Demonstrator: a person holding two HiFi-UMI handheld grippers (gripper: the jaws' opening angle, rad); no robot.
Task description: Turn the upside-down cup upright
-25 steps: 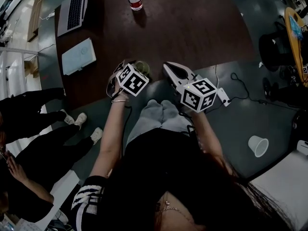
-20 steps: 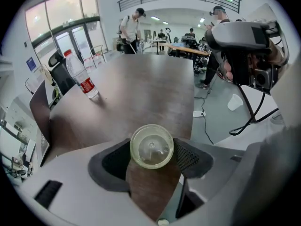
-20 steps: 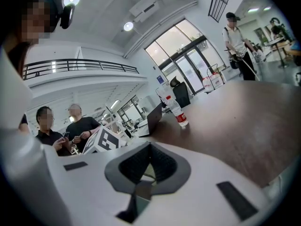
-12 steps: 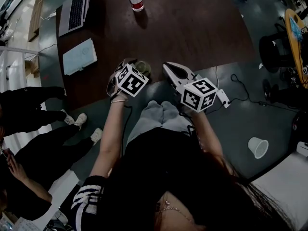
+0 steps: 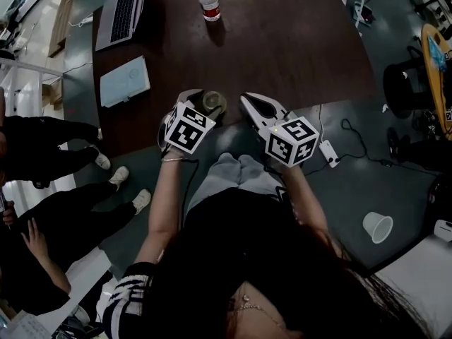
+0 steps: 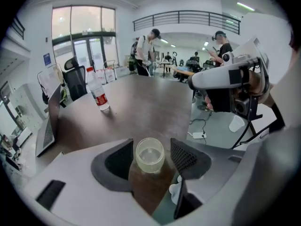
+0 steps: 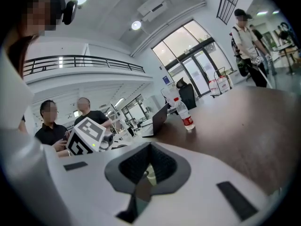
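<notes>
standing on the table (image 5: 282, 41), clear yellowish cup (image 6: 150, 155) sits untouched between closing jaws of the left gripper (image 6: 153, 160); right gripper (image 7: 148, 171) clamped together.

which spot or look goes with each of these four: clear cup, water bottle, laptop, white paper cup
1 clear cup
2 water bottle
3 laptop
4 white paper cup

a on the floor
b has a red label
c at the table's near edge
d open, on the table's far left

Pairs: 1-c, 2-b, 3-d, 4-a
</notes>
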